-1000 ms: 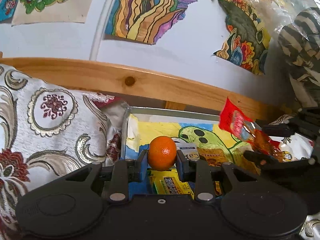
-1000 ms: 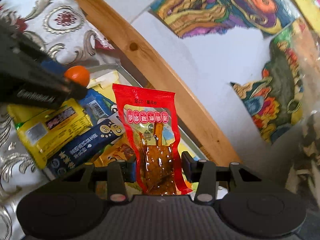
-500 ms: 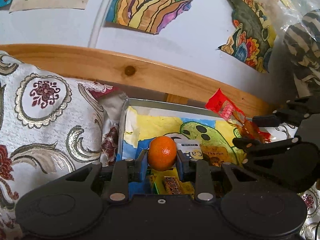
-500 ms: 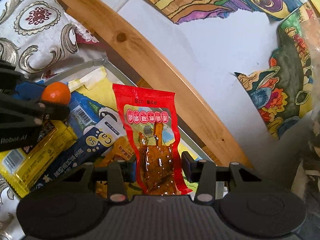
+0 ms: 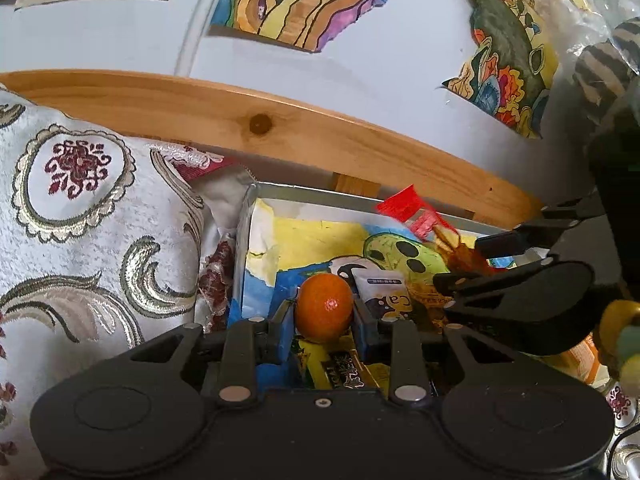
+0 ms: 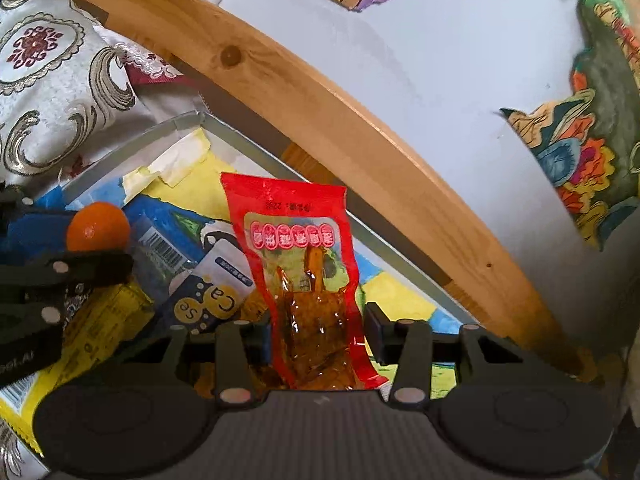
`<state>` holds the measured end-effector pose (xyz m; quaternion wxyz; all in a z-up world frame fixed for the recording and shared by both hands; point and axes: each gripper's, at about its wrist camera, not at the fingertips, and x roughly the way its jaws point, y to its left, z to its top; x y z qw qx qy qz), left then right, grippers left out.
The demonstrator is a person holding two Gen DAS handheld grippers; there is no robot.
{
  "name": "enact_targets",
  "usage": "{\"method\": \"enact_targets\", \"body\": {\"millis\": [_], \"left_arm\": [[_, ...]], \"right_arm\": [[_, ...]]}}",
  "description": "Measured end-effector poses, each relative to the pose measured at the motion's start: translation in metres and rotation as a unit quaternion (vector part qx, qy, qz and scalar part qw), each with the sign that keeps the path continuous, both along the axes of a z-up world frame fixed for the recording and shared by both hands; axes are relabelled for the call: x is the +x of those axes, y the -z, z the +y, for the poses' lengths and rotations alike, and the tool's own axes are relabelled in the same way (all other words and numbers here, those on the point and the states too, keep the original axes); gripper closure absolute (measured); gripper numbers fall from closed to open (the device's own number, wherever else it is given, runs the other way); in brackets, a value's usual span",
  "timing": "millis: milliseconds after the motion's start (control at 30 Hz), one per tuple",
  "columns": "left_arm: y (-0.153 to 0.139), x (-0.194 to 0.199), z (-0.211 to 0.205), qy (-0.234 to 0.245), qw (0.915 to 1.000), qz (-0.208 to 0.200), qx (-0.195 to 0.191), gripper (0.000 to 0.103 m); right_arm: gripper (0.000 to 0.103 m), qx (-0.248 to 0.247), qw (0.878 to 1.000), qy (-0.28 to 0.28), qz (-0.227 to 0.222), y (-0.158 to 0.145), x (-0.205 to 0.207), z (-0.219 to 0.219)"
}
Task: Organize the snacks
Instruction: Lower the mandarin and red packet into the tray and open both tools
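Left gripper: clamped on a small orange, both fingers pressed against its sides. The orange hangs above the tray, over the near-left part of it. In the right wrist view the same orange sits at 9 o'clock, pinched in the left gripper.

Right gripper: holding a red snack pouch by its lower half; pouch stands upright between the fingers, brown contents visible through the clear window. From the left wrist view the pouch is at 2 o'clock, tilted, top edge pointing toward 10 o'clock, over the far-right part of the tray, with the right gripper behind it.

Tray: shallow, metal-rimmed, lined with a painted yellow/blue sheet. Already lying in it: a blue-and-white packet marked "Ca" beside a yellow packet, at 8 o'clock in the right wrist view. More wrappers under them, too hidden to identify.

Surroundings: patterned cloth at 9 o'clock, touching the tray's left rim; a wooden rail runs behind the tray at 12 o'clock; coloured drawings on the wall above.
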<state>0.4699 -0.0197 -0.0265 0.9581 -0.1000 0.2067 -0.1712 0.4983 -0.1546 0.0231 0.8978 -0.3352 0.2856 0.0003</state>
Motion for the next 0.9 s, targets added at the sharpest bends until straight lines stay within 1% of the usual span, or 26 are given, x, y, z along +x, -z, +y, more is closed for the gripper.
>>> {"method": "enact_targets", "body": {"millis": [100, 300, 367, 400, 433, 533, 633, 667, 700, 733, 767, 900], "left_arm": [[0.001, 0.001, -0.001, 0.0, 1.0, 0.004, 0.005, 0.072], [0.003, 0.002, 0.003, -0.004, 1.0, 0.007, -0.006, 0.07], [0.002, 0.002, 0.004, -0.007, 0.9999, 0.009, -0.007, 0.064], [0.002, 0.002, 0.004, -0.008, 0.9999, 0.008, -0.006, 0.063], [0.001, 0.002, 0.003, -0.009, 0.9999, 0.007, -0.006, 0.06], [0.0, 0.001, 0.004, -0.01, 0.9999, 0.006, -0.009, 0.055], [-0.001, 0.0, 0.004, -0.006, 0.9999, 0.004, -0.013, 0.048], [-0.002, -0.001, 0.004, -0.006, 0.9999, 0.001, -0.013, 0.043], [-0.002, -0.002, 0.003, -0.008, 0.9999, -0.003, -0.011, 0.041], [-0.003, -0.003, 0.003, -0.013, 0.9999, -0.007, -0.008, 0.036], [-0.003, -0.004, 0.004, -0.014, 0.9998, -0.01, -0.008, 0.035], [-0.006, -0.007, 0.008, -0.008, 0.9995, -0.013, -0.029, 0.027]], "right_arm": [[0.054, 0.008, 1.0, -0.003, 0.012, 0.0, 0.005, 0.0], [0.053, 0.003, 1.0, -0.005, 0.018, 0.003, 0.007, 0.005], [0.04, -0.003, 1.0, -0.008, 0.02, 0.005, 0.006, 0.007], [0.037, -0.01, 1.0, -0.009, 0.015, 0.006, 0.005, 0.008], [0.031, -0.017, 1.0, -0.01, 0.009, 0.006, 0.004, 0.008], [0.02, -0.016, 1.0, -0.009, 0.002, 0.002, 0.002, 0.007], [0.014, -0.011, 1.0, -0.006, 0.0, -0.002, 0.001, 0.004], [0.012, -0.01, 1.0, -0.004, 0.0, -0.003, 0.001, 0.003], [0.01, -0.009, 1.0, -0.004, 0.0, -0.004, 0.0, 0.003], [0.007, -0.008, 1.0, -0.001, -0.001, -0.004, 0.0, 0.002], [0.005, -0.005, 1.0, 0.001, -0.001, -0.005, -0.001, 0.001], [0.002, 0.019, 1.0, 0.007, -0.001, -0.01, -0.005, -0.007]]}}
